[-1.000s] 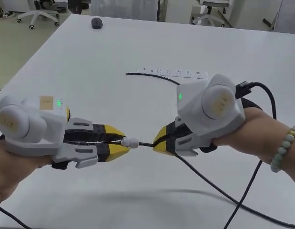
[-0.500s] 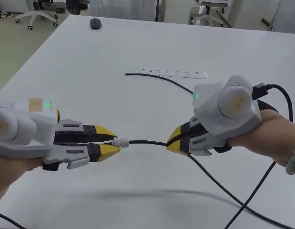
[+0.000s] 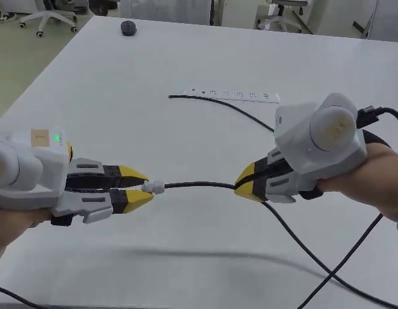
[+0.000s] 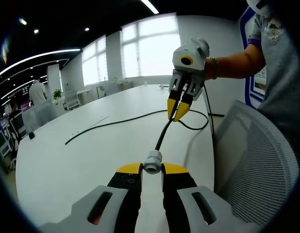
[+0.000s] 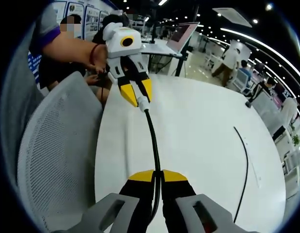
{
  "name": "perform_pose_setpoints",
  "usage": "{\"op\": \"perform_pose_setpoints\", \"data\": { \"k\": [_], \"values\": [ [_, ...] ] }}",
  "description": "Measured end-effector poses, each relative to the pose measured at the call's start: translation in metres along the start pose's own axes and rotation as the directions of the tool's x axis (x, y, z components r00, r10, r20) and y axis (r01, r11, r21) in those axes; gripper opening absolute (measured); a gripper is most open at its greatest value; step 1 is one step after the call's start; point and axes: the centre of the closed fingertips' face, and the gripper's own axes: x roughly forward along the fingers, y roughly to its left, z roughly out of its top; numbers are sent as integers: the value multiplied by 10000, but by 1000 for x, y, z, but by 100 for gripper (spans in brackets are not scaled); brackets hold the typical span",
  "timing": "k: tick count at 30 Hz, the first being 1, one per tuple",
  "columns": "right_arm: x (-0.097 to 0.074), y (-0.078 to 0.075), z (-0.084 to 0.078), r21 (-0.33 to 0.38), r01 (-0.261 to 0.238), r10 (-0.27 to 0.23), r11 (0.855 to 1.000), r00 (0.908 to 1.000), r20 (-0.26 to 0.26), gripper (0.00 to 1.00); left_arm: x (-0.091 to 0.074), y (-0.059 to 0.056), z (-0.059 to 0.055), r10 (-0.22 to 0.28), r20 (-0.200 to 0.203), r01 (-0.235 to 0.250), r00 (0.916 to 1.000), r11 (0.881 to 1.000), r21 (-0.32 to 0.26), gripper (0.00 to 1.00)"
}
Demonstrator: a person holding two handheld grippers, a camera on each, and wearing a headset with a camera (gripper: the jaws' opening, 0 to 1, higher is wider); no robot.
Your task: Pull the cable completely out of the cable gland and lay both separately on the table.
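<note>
At the left middle of the head view, the left hand-held gripper (image 3: pixel 146 187) was closed on the white cable gland (image 3: pixel 155 187), which was nipped between its yellow tips and raised off the counter (image 3: pixel 153 129). From the gland the black cable (image 3: pixel 199 185) ran nearly level across the centre of the frame to the right hand-held gripper (image 3: pixel 240 187). Its jaws were clamped narrow on the cable, and the slack trailed off to the lower right. How much cable sat inside the gland could not be told; in the left gripper view it simply entered the gland's far face.

The step in hand looked to be the pull itself. To do it well, the pull should run straight along the gland's axis, with the hands parting in one line and the left holding firm without twisting. If the right ran out of reach, a fresh grip nearer the gland would serve better than a sideways yank.
</note>
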Motion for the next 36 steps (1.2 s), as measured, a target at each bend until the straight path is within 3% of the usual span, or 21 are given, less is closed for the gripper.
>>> {"op": "perform_pose_setpoints", "data": {
  "k": [10,23,29,36],
  "values": [
    [0,-2,-6,45,51,-50,10000,9998,-172,0,-3,3,6,16,298,-10,9996,9997,-225,16],
    [-3,-14,-17,328,538,-525,9980,9978,-396,0,-7,7,-4,190,35,-188,9998,9993,-319,16],
    [4,-26,-4,646,935,-930,9935,9956,-110,0,-2,4,-5,78,-12,-78,10000,9995,-295,16],
    [30,-32,21,721,816,-833,9941,9963,207,0,1,3,-15,-62,-154,56,9999,9992,-387,16]
  ]
}}
